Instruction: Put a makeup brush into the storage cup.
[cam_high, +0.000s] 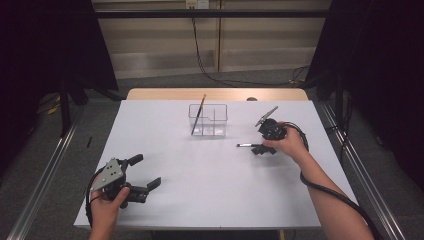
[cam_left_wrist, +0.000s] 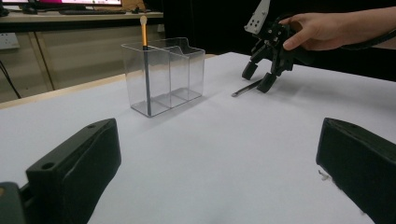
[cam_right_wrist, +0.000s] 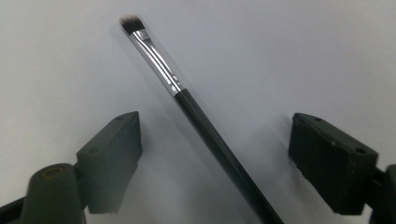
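A black make-up brush (cam_right_wrist: 187, 100) with a silver ferrule lies flat on the white table, right of centre (cam_high: 247, 145). My right gripper (cam_right_wrist: 215, 149) points down over its handle, a jaw on each side and neither pad touching it; it is open (cam_high: 260, 147) (cam_left_wrist: 258, 77). A clear plastic organiser (cam_high: 216, 111) (cam_left_wrist: 182, 70) stands at the back centre. An orange-handled brush (cam_high: 198, 115) (cam_left_wrist: 144, 37) leans in its left compartment. My left gripper (cam_high: 146, 171) (cam_left_wrist: 219, 154) rests open near the front left, with nothing between its jaws.
The white sheet (cam_high: 200, 200) covers a wooden table whose far edge (cam_high: 165, 94) shows behind the organiser. Metal rails (cam_high: 50, 160) run along the floor on both sides. A cable (cam_high: 325, 187) trails from the right gripper along the forearm.
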